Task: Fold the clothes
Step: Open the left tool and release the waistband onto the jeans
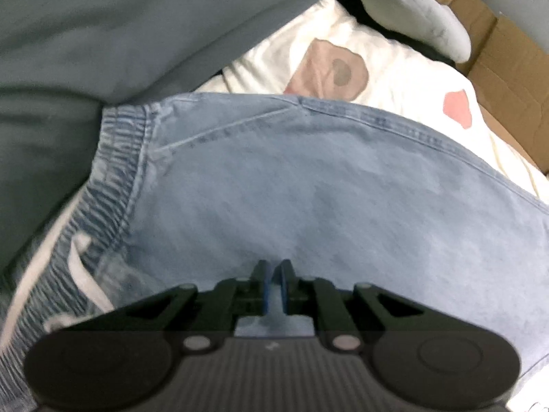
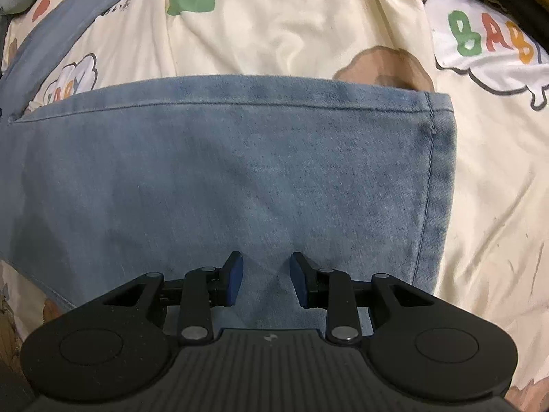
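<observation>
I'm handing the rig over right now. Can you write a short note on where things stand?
Left gripper: jaws shut, over the denim shorts near their elastic waistband; whether it pinches cloth is unclear.
Right gripper: jaws partly open over the hemmed leg end, fabric between them.
Shorts lie flat on the printed sheet.
Left: fold them.

A cream bedsheet fills the backdrop, rumpled with soft creases and printed with cartoon shapes: a green blob, a brown bear-like patch and a cloud bubble with coloured letters. In the left wrist view the same sheet looks whiter, and brown cardboard lies along its far right edge. A pale grey-green plush shape rests at the sheet's top. Light is soft and even, indoors.
</observation>
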